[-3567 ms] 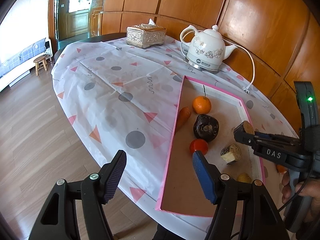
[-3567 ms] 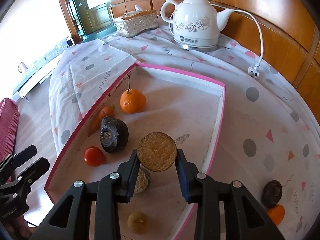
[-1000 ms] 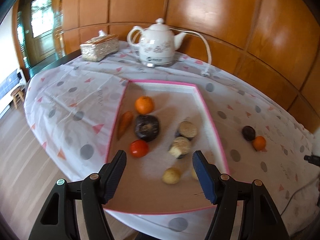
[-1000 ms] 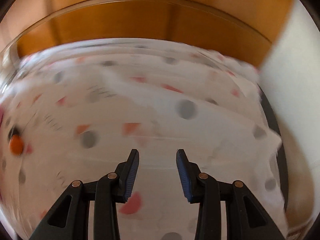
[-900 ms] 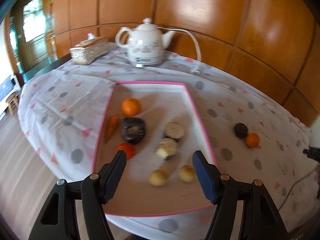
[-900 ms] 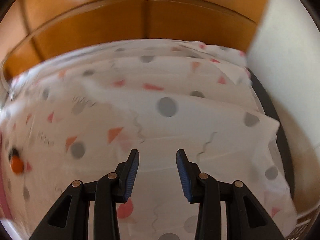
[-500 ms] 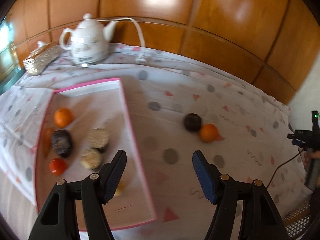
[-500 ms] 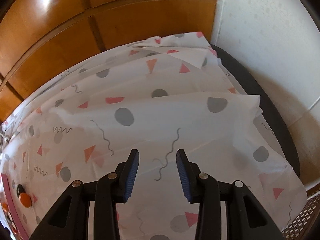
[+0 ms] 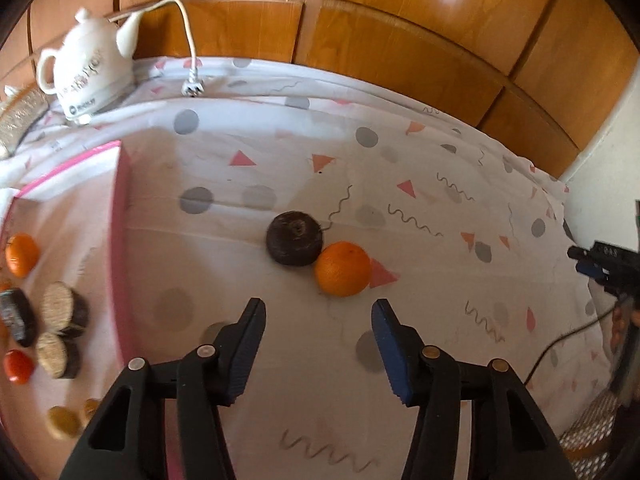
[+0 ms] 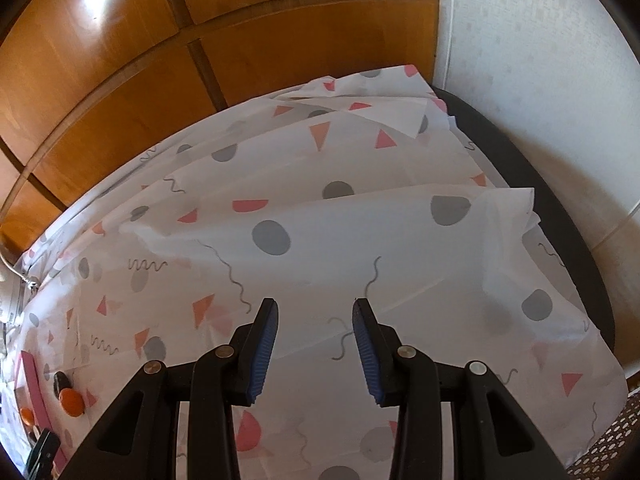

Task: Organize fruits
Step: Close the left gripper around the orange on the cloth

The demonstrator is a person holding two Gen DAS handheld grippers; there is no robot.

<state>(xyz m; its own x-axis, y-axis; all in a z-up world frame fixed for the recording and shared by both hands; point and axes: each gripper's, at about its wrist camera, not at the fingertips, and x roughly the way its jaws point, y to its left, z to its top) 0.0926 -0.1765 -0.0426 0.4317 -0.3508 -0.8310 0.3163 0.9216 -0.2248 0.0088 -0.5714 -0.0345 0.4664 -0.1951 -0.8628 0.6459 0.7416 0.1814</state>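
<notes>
An orange (image 9: pixel 342 268) and a dark brown round fruit (image 9: pixel 294 238) lie touching on the patterned tablecloth (image 9: pixel 420 216), outside the pink-edged tray (image 9: pixel 120 240). My left gripper (image 9: pixel 318 328) is open and empty, just short of the orange. The tray holds an orange (image 9: pixel 22 254), a tomato (image 9: pixel 18 366), cut brown pieces (image 9: pixel 60 314) and other fruit. My right gripper (image 10: pixel 315 334) is open and empty over the far right of the table; it also shows at the right edge of the left wrist view (image 9: pixel 600 266). The two loose fruits show small in the right wrist view (image 10: pixel 70 398).
A white kettle (image 9: pixel 90 72) with a cord and plug (image 9: pixel 191 89) stands at the back left. A wood-panelled wall (image 9: pixel 400 40) runs behind the table. The table's dark edge (image 10: pixel 552 216) and a white wall (image 10: pixel 540 60) lie to the right.
My left gripper swung right from the tray and closed in on the orange and dark fruit. My right gripper let go of the cut piece and swung far right.
</notes>
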